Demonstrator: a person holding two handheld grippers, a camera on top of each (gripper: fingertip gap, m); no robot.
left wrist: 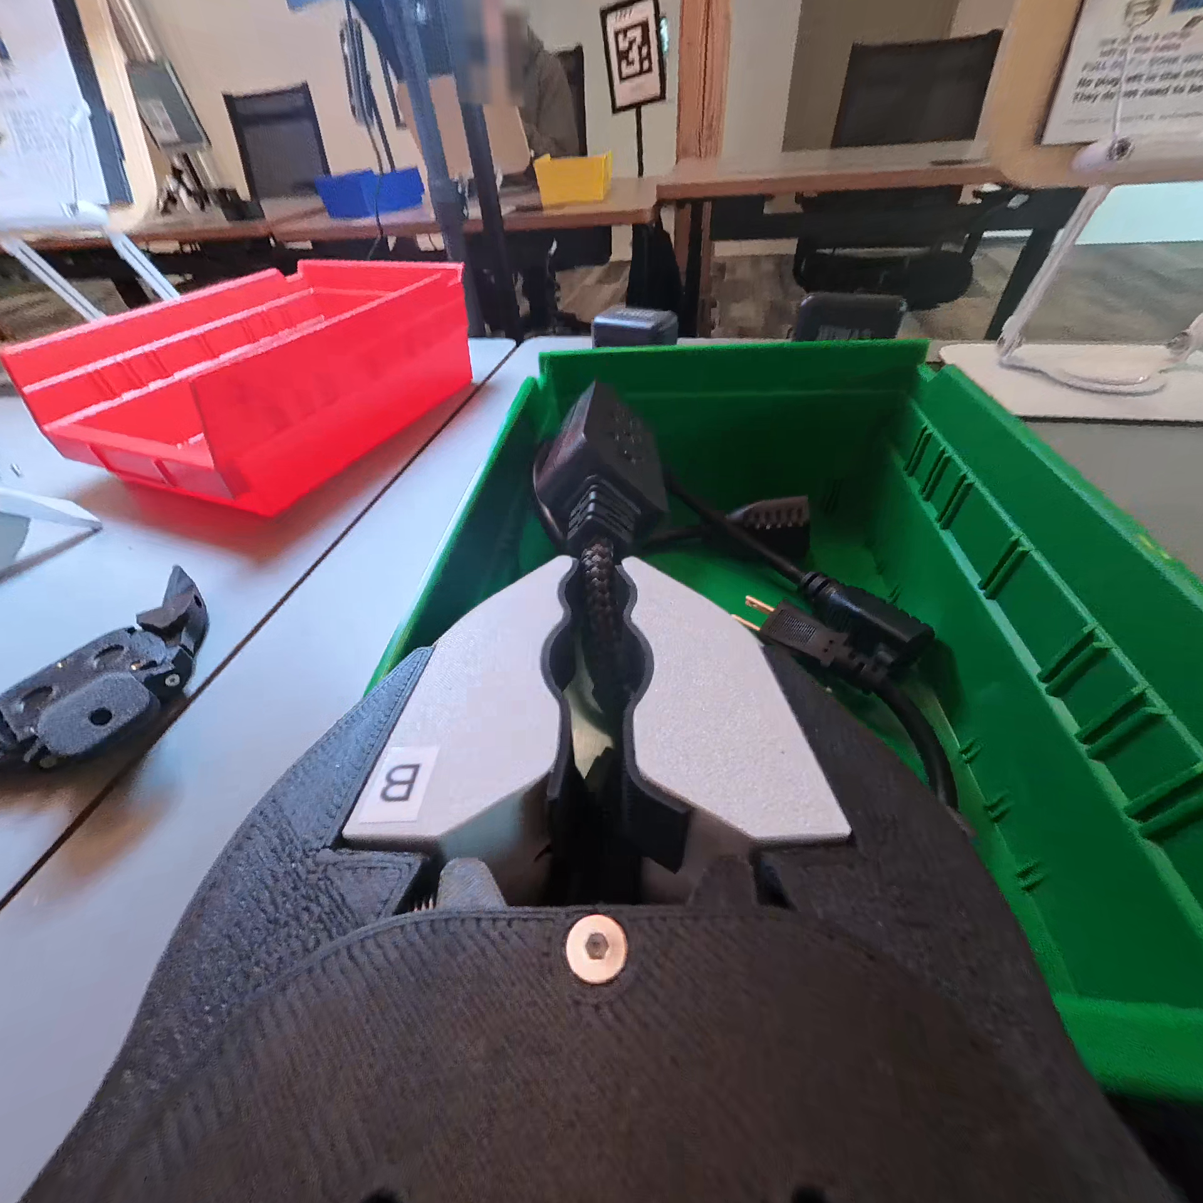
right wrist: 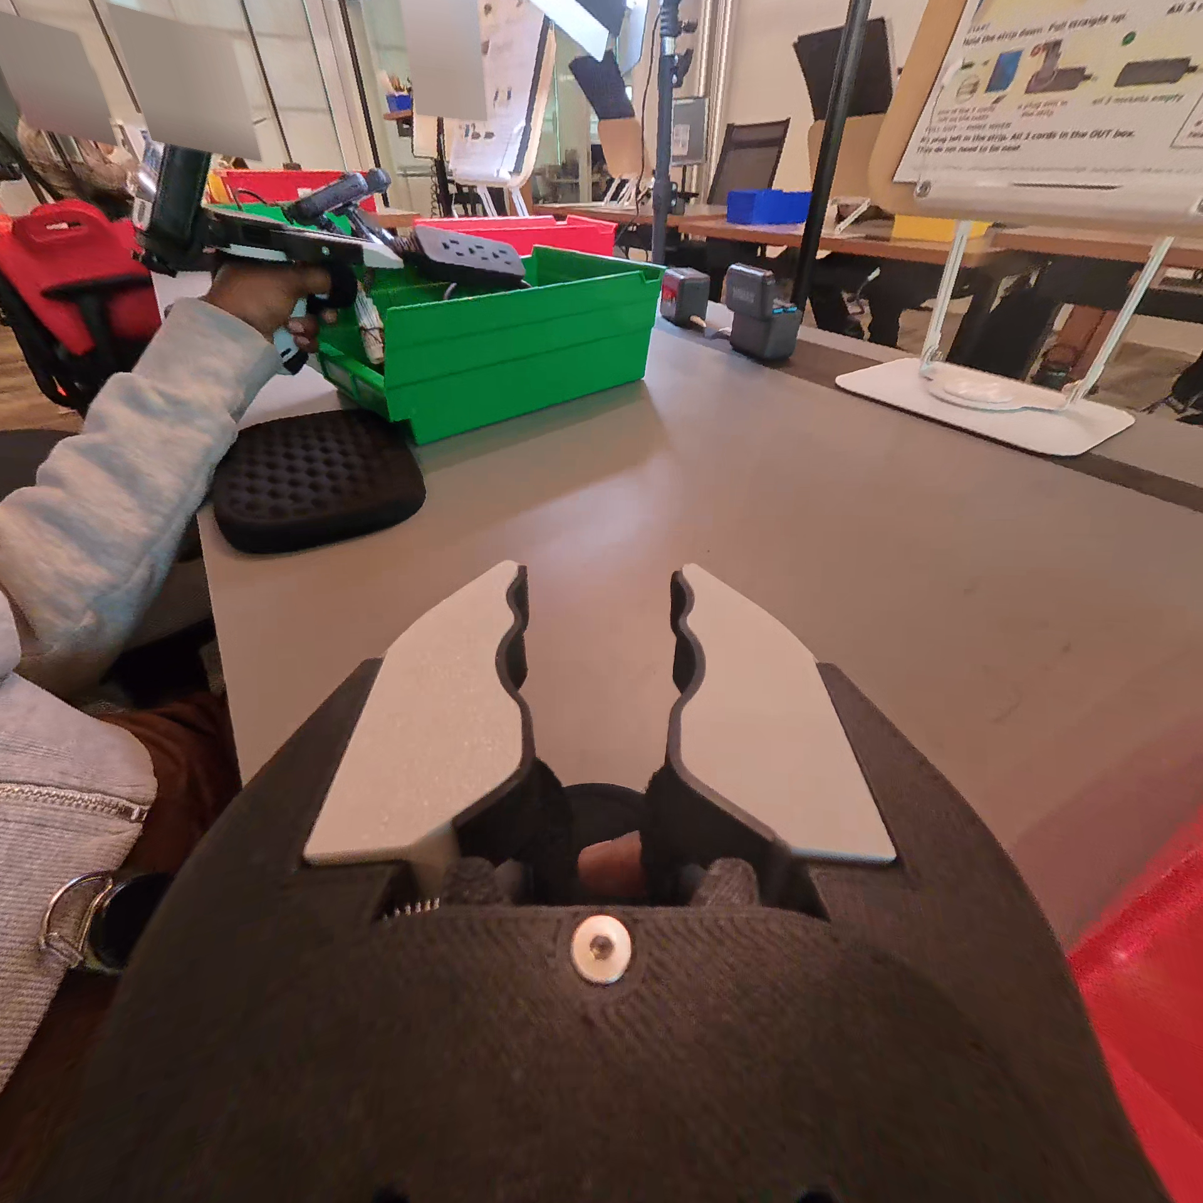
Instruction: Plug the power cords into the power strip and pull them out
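Observation:
My left gripper [left wrist: 595,576] is shut on the braided black cord [left wrist: 597,605] just behind the black power strip [left wrist: 599,449]. It holds the strip tilted up over the green bin [left wrist: 1041,586]. Black power cords lie in the bin, one with a pronged plug [left wrist: 797,635]. In the right wrist view the left gripper [right wrist: 390,257] holds the strip [right wrist: 469,254], sockets showing, above the bin [right wrist: 521,345]. My right gripper [right wrist: 597,586] is open and empty over the grey table [right wrist: 814,553].
A red bin [left wrist: 260,390] stands left of the green one. A black hinged part [left wrist: 104,690] lies on the left table. A black dimpled pad [right wrist: 319,482], two small black devices [right wrist: 758,312] and a white sign stand [right wrist: 989,397] sit on the table. Some 50 centimetres of space lies between my two pairs of fingers.

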